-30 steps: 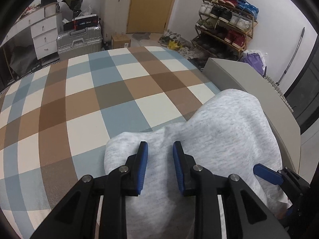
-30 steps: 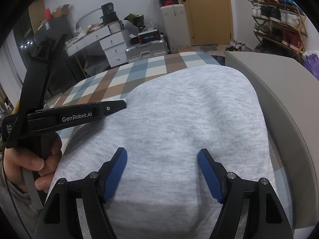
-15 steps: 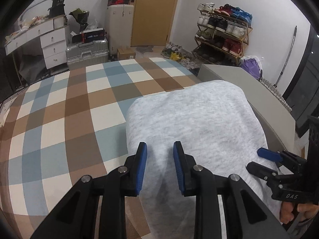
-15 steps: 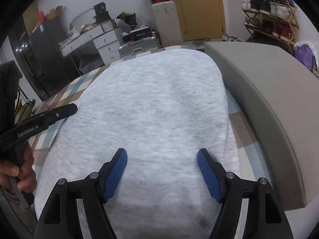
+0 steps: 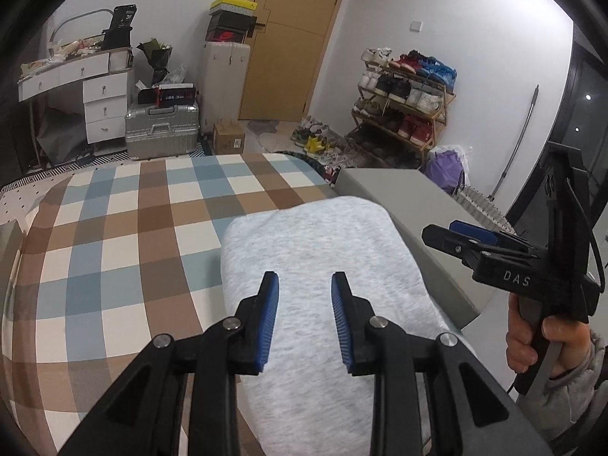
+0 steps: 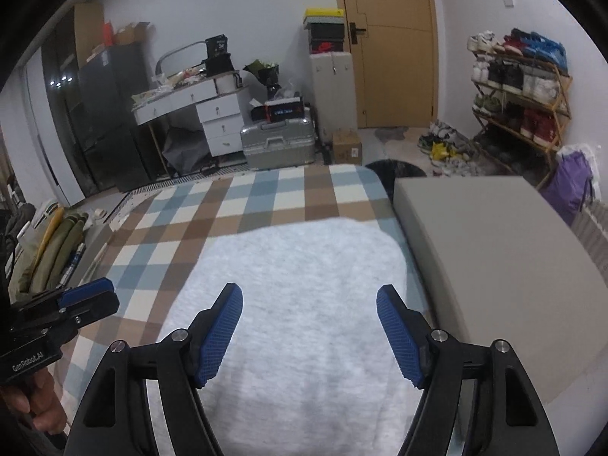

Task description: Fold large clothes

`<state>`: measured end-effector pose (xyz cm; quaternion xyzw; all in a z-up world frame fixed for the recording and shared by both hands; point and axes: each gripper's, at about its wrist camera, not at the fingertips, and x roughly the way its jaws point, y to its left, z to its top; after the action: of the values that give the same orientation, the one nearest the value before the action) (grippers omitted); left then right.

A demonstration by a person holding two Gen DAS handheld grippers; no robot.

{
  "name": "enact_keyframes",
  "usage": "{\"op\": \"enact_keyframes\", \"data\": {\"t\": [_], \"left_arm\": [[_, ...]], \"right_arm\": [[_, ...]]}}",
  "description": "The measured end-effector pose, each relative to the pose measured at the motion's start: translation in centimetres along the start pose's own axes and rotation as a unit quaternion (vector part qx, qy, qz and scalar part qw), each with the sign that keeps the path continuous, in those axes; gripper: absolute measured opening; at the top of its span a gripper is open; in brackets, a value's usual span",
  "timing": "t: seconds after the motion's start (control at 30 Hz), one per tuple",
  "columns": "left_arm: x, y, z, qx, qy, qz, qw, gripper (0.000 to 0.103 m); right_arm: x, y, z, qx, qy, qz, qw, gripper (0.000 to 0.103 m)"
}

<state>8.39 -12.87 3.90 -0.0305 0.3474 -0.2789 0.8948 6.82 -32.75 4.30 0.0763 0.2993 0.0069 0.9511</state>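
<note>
A light grey garment [image 5: 323, 266] lies folded into a flat rectangle on the checked bed cover [image 5: 114, 235], near the bed's right edge; it also shows in the right wrist view [image 6: 304, 285]. My left gripper [image 5: 305, 285] hovers above its near part, jaws a little apart and empty. My right gripper [image 6: 309, 304] is wide open and empty above the same garment. The right gripper shows at the right of the left wrist view [image 5: 456, 235]; the left gripper shows at the left edge of the right wrist view [image 6: 76, 300].
A grey padded bench [image 6: 494, 250] runs along the bed's right side. Beyond the bed stand a silver suitcase [image 5: 161, 129], a white drawer desk [image 5: 95, 102], a cardboard box [image 5: 229, 138], a shoe rack [image 5: 406, 106] and a wooden door [image 5: 292, 38]. Olive items [image 6: 57, 243] lie at the bed's left.
Both grippers have lifted and pulled back from the garment. The garment now lies flat as a neat rectangle, farther from the cameras. The right gripper has stayed wide open.
</note>
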Motion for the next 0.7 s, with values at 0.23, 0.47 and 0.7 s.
{"op": "enact_keyframes", "data": {"t": [0.23, 0.47, 0.7], "left_arm": [[9.0, 0.4, -1.0, 0.014, 0.069, 0.048, 0.9964, 0.037], [11.4, 0.6, -2.3, 0.04, 0.08, 0.061, 0.9941, 0.033], [10.9, 1.1, -2.7, 0.041, 0.077, 0.041, 0.9953, 0.032]], "right_arm": [[9.6, -1.8, 1.3, 0.04, 0.077, -0.028, 0.996, 0.072], [14.9, 0.5, 1.0, 0.019, 0.098, 0.011, 0.995, 0.07], [19.1, -2.0, -0.5, 0.07, 0.137, 0.046, 0.987, 0.07]]}}
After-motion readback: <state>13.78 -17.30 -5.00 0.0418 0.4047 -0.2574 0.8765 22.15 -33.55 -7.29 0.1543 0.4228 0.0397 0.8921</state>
